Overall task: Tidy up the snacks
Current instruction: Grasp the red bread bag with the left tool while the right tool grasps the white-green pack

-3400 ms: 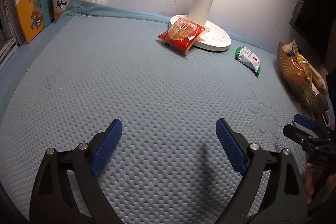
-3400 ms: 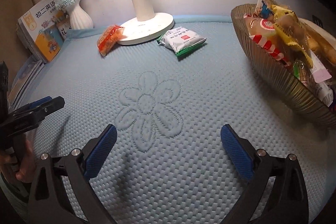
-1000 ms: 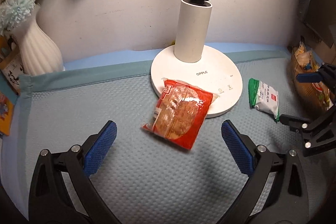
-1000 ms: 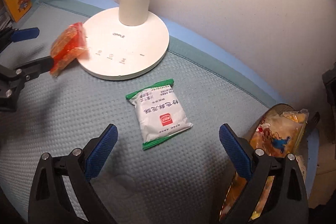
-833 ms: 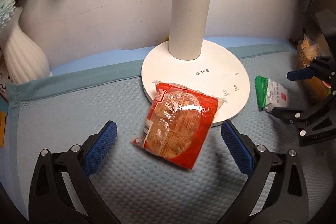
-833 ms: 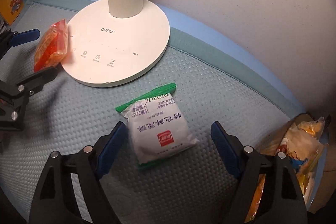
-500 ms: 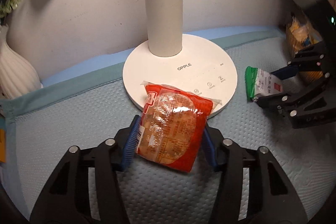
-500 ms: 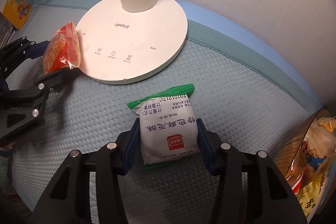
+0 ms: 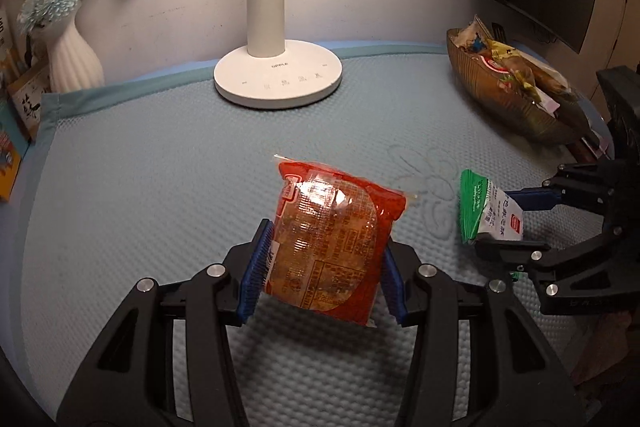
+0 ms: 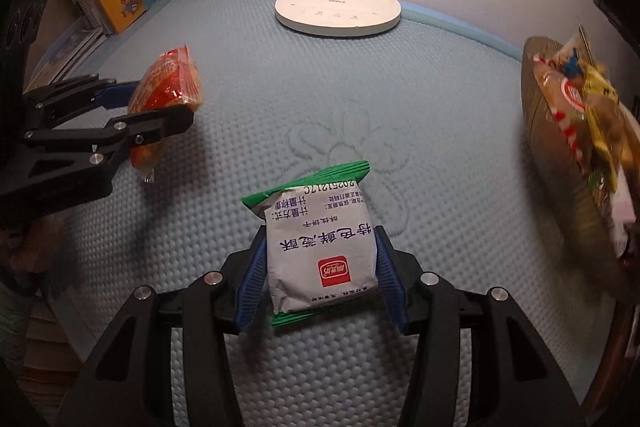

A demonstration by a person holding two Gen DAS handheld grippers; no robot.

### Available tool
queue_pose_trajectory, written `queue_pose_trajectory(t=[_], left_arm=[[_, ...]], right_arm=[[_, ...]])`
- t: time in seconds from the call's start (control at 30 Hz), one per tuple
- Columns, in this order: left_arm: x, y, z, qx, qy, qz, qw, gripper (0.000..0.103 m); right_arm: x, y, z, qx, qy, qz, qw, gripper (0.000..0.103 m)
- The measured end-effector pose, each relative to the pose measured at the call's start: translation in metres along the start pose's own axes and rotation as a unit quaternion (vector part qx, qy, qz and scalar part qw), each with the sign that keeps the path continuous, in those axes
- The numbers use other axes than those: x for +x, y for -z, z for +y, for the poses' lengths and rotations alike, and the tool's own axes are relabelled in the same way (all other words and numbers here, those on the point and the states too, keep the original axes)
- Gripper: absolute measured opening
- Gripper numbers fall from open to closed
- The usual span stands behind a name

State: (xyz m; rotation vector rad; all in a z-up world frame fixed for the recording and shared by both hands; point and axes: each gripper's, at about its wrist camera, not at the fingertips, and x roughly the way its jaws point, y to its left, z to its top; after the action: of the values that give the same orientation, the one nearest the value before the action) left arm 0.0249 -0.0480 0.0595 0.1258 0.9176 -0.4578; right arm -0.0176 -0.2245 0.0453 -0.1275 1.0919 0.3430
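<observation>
Two snack packets held above the blue tabletop mat

The left tool [image 9: 322, 275] clamps the red packet [image 9: 332, 243] between its blue pads; the right tool [image 10: 318, 281] clamps the white-and-green packet [image 10: 320, 247] likewise. Both packets hang clear of the mat [image 9: 160, 167], with the snack bowl [image 9: 492, 95] far right and the lamp base [image 9: 278, 79] beyond.

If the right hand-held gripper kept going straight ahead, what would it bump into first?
Probably the white lamp base. The right hand-held gripper, shut on the green-and-white snack, points across bare mat toward it; depth is unclear.
</observation>
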Motion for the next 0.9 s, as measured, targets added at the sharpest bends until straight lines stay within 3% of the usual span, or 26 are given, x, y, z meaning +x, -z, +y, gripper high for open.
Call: queue_pose_trajectory(t=[0.07,0.13,0.17,0.2,0.23,0.3,0.57,0.9], left_arm=[[0.001,0.014,-0.006,-0.02,0.006,0.011,0.9997,0.049],[0.005,0.023,-0.007,-0.038,0.008,0.012,0.9992,0.049],[0.001,0.029,-0.007,-0.04,0.003,0.0,0.9992,0.049],[-0.002,0.032,-0.009,-0.036,0.0,-0.006,0.9993,0.049],[-0.002,0.032,-0.009,-0.034,-0.001,-0.007,0.9994,0.049],[0.002,0.032,-0.009,-0.032,0.004,0.0,0.9995,0.051],[0.011,0.031,-0.009,-0.042,-0.02,0.024,0.9986,0.084],[-0.005,0.032,0.008,-0.082,0.016,-0.015,0.9964,0.085]], right_arm=[[0.002,0.005,-0.011,0.009,-0.013,-0.028,0.999,0.055],[0.003,0.006,-0.018,0.02,-0.043,-0.03,0.998,0.08],[0.0,0.005,-0.019,0.022,-0.055,-0.035,0.998,0.085],[-0.003,0.005,-0.019,0.02,-0.049,-0.043,0.998,0.095],[-0.003,0.007,-0.016,0.019,-0.04,-0.045,0.998,0.098],[0.005,0.006,-0.014,0.018,-0.035,-0.025,0.999,0.098],[0.012,0.003,-0.005,0.003,-0.013,-0.022,1.0,0.098],[0.001,0.004,-0.02,0.028,-0.054,-0.046,0.997,0.097]])
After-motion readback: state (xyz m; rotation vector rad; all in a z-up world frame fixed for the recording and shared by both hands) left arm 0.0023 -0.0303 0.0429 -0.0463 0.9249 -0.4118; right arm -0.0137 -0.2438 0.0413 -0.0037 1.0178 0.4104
